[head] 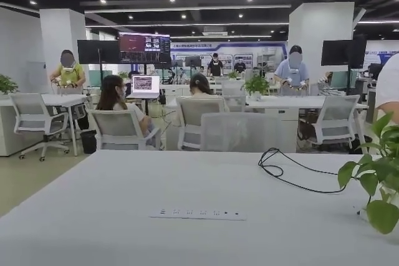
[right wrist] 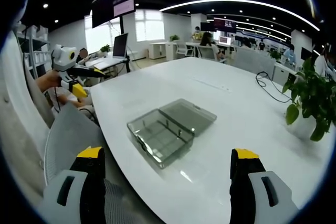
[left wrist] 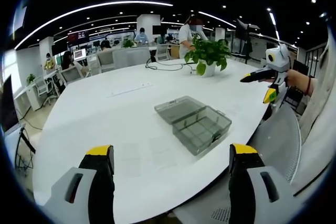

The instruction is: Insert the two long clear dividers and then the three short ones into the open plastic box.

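White table (head: 187, 216) fills our near ground in the head view, with open office beyond: desks, swivel chairs, people seated and standing. On the far part of the table we note a flush socket strip (head: 198, 214), a loose black cable (head: 293, 172) and a potted plant (head: 374, 179) at the right edge.

Left gripper (left wrist: 168, 153): jaws spread wide, yellow-tipped, nothing between them and touching nothing; it hangs off the table's near edge, aimed at the box (left wrist: 202, 127). Right gripper (right wrist: 168, 156): jaws likewise wide apart, empty, clear of the table, also aimed at the box.

Each gripper appears in the other's view, held in a hand, out past the table edge and well apart from the box. From these side glimpses we cannot tell their jaw gap.

Box lies near the table edge closest to us, between the two grippers' lines of sight. It sits open side up, grey-clear. Lid (left wrist: 178, 108) is folded back flat on the table, on the side away from that edge. Hinge line, the box's long axis, runs roughly along the edge.
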